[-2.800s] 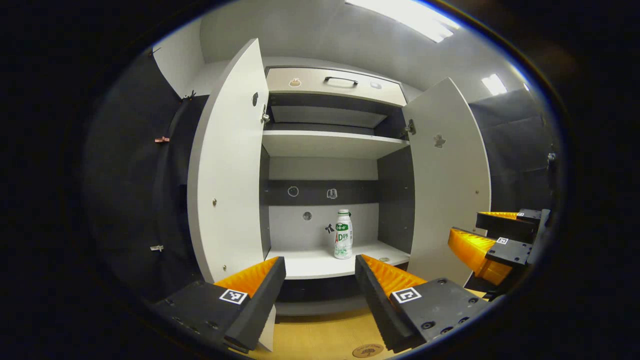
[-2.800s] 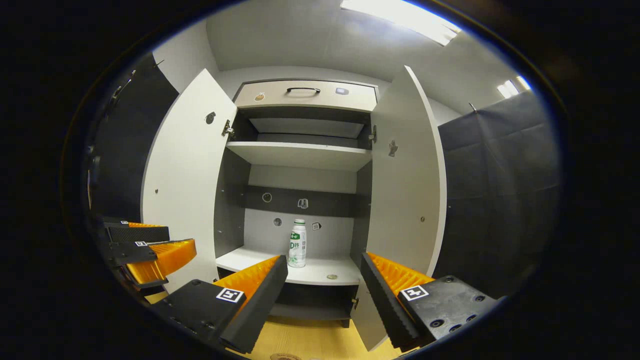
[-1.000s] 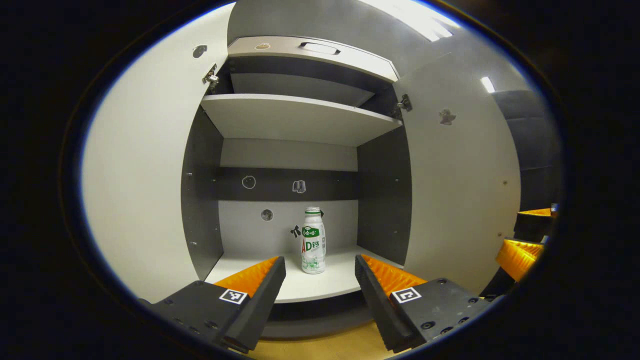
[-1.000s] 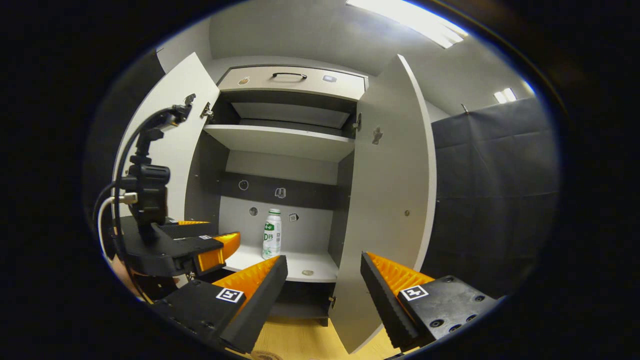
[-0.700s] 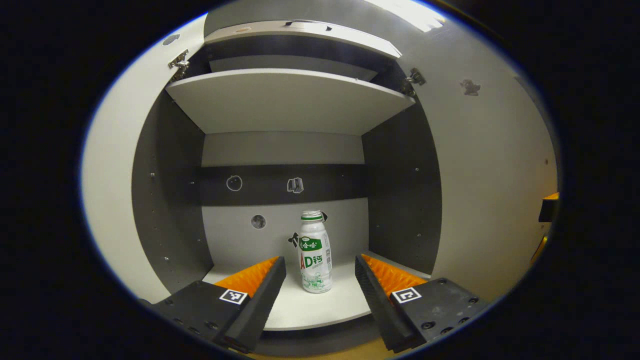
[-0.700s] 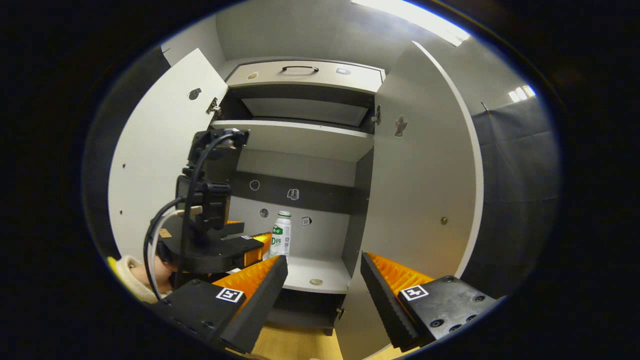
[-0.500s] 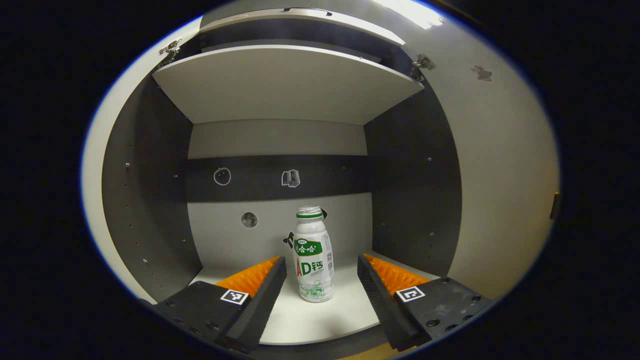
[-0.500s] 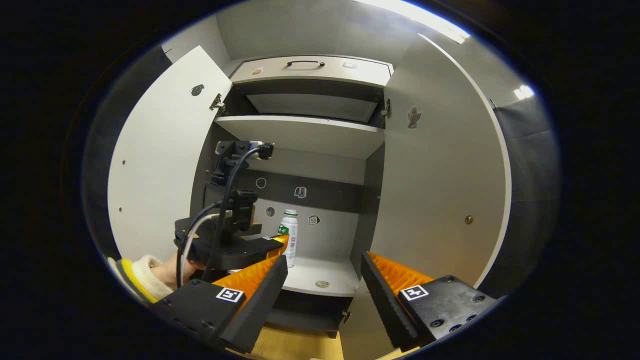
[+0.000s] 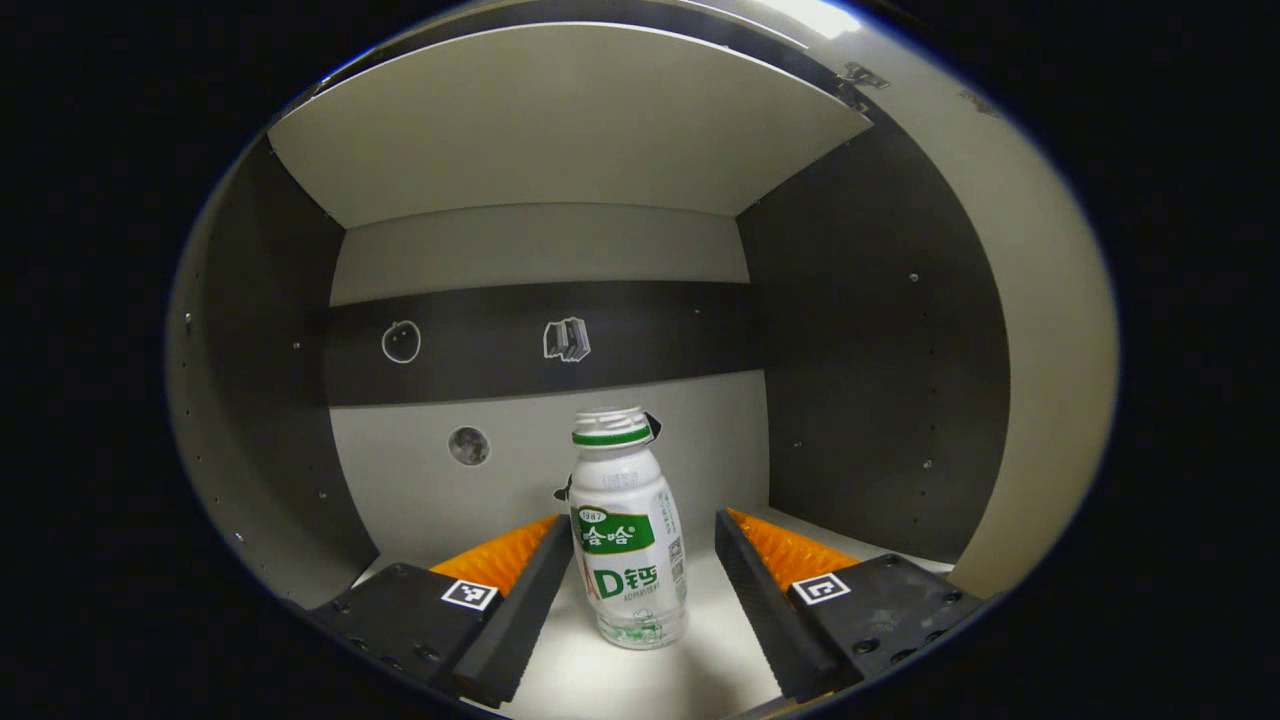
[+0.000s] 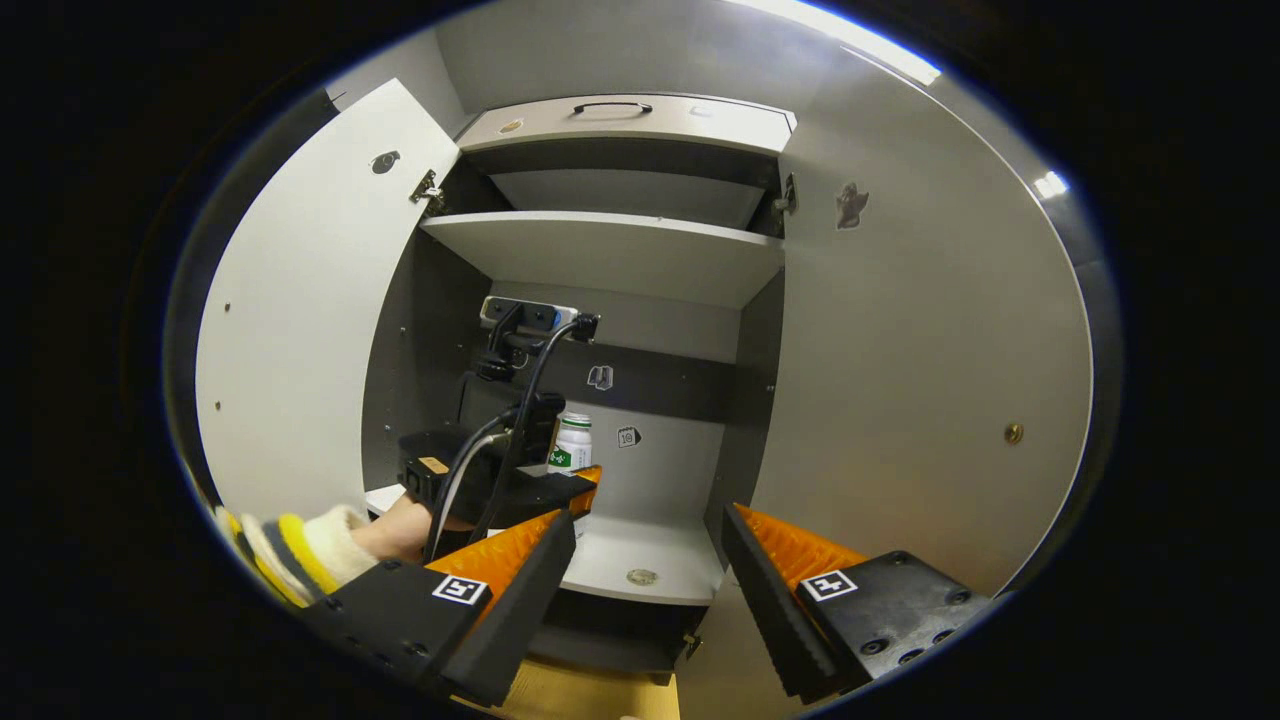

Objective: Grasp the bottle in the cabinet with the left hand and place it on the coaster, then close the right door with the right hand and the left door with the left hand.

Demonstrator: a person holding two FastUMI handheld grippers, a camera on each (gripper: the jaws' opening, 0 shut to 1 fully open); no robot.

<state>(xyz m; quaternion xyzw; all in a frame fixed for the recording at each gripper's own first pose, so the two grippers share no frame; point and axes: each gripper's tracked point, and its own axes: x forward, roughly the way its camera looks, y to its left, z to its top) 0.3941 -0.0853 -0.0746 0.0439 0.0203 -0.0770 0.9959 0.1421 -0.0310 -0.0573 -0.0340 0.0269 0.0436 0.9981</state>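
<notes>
**Desk:** Left gripper view — what am I looking at?

**Me:** My left gripper (image 9: pixel 632 585), jaws spread wide, reaching into the cabinet's lower compartment. The bottle (image 9: pixel 627 535) stands upright on the white shelf (image 9: pixel 660 680), right between my two fingers. The left finger looks just beside the label, perhaps touching it; I cannot tell. The right finger stands clear of it, so nothing is clamped.

**Desk:** And behind the bottle?

**Me:** A pale back wall crossed by a dark band (image 9: pixel 640 335) carrying two small stickers, with another round sticker (image 9: pixel 468 445) lower down. The upper shelf (image 9: pixel 560 120) hangs overhead.

**Desk:** The right gripper view?

**Me:** My right gripper (image 10: pixel 648 580) is also open, holding nothing, in front of the cabinet (image 10: pixel 610 250). Both doors are swung wide — the left door (image 10: pixel 300 300) on one side, the right door (image 10: pixel 920 380) near my right finger. Past my left finger you see my other hand (image 10: pixel 400 535) in a light cuff, holding the left gripper (image 10: pixel 590 478) inside the compartment, its cables looping up to its camera mount. The bottle's cap and shoulder (image 10: pixel 572 440) show just above that gripper's fingers.

**Desk:** Anything else?

**Me:** A small round disc (image 10: pixel 641 576) lies on the shelf near its front edge, and a drawer with a dark handle (image 10: pixel 612 105) tops the cabinet.
</notes>
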